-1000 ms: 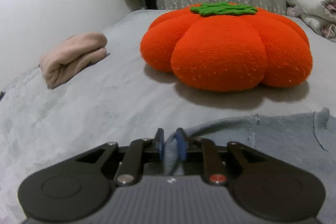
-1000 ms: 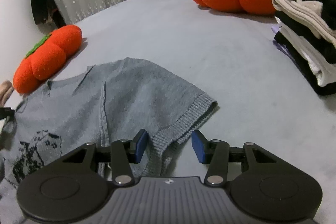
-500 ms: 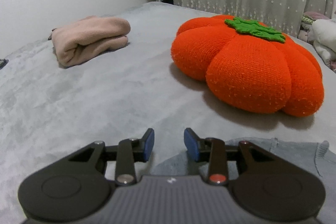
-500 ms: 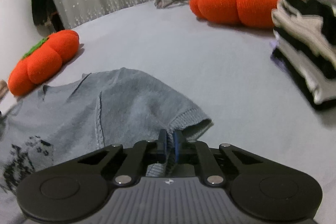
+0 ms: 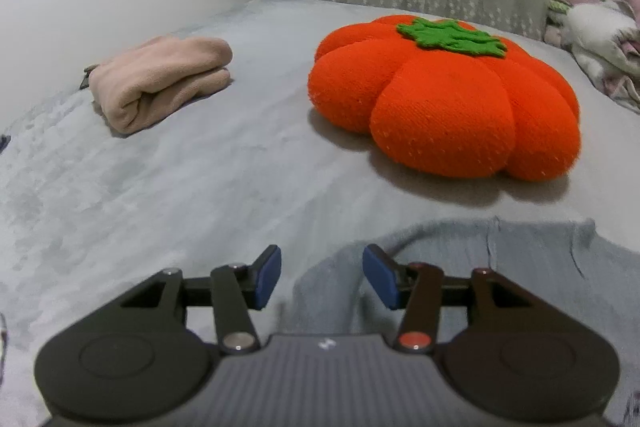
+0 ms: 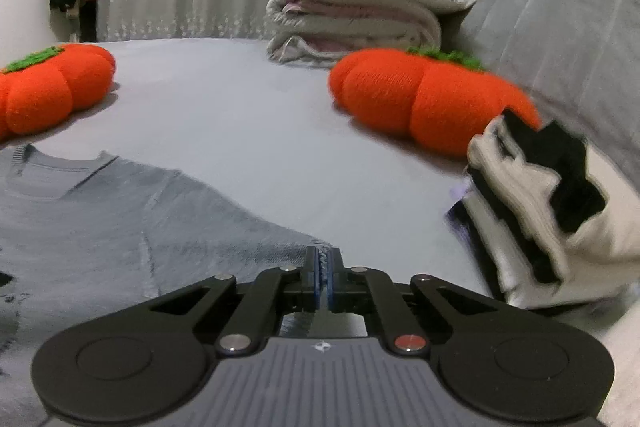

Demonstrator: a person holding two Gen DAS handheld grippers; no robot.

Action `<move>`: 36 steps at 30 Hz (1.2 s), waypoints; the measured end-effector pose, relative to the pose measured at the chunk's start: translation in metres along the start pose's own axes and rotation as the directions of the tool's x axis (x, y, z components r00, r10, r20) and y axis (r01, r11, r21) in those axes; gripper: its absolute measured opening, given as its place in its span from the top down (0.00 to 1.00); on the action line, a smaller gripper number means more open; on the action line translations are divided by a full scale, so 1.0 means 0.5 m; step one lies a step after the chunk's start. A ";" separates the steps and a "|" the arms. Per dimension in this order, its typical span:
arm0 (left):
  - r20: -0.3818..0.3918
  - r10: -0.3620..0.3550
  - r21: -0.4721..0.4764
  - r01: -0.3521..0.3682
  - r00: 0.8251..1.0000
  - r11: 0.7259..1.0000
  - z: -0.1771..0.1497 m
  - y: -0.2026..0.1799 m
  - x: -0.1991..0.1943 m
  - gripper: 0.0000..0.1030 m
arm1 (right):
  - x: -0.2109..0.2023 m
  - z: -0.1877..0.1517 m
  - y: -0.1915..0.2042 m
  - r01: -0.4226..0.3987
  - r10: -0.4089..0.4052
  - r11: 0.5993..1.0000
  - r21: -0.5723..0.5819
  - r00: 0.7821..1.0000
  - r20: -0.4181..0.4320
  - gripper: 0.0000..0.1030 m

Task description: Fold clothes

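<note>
A grey knit sweater (image 6: 120,211) lies spread on the grey bed, its collar toward the far left in the right wrist view. My right gripper (image 6: 322,267) is shut on the sweater's sleeve cuff, and the knit edge shows between its blue pads. In the left wrist view the other sleeve of the sweater (image 5: 460,251) lies flat below my left gripper (image 5: 320,277). That gripper's jaws are opening, and the pads do not touch the cloth, which lies on the bed beneath the gap.
An orange pumpkin cushion (image 5: 444,99) sits just beyond the sweater, a second one (image 6: 424,99) farther right. A folded pink garment (image 5: 160,79) lies at the left. A black-and-white clothes stack (image 6: 548,203) stands close on the right, folded blankets (image 6: 360,19) behind.
My left gripper let go of the sleeve, opened wider and drew back upward. My right gripper closed on the other sleeve's cuff and rolled, so its view tilted level.
</note>
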State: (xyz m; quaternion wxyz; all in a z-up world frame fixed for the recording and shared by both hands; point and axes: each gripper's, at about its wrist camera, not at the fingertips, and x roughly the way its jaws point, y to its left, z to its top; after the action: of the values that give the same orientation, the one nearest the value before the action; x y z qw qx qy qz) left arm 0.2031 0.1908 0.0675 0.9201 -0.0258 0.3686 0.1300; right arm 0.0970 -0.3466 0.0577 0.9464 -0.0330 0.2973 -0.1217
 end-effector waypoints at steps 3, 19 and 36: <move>-0.013 -0.005 0.023 0.005 1.000 1.000 -0.019 0.003 -0.029 0.51 | 0.001 0.011 -0.014 0.012 -0.013 1.000 0.014 1.000 0.010 0.97; -0.190 -0.267 -0.135 0.244 0.945 0.960 -0.183 0.006 -0.214 0.28 | 0.032 0.034 -0.024 0.089 -0.089 0.996 0.005 0.994 0.055 0.98; -0.239 -0.314 -0.056 0.310 0.919 0.949 -0.256 -0.018 -0.261 0.26 | 0.096 -0.003 -0.004 0.175 -0.176 0.983 -0.052 0.984 -0.034 0.98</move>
State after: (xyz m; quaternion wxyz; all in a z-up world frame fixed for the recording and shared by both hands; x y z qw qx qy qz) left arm 0.0290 0.1349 0.0633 0.8763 -0.1076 0.4692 -0.0191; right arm 0.1337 -0.3603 0.0302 0.9250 -0.0800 0.3142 -0.1979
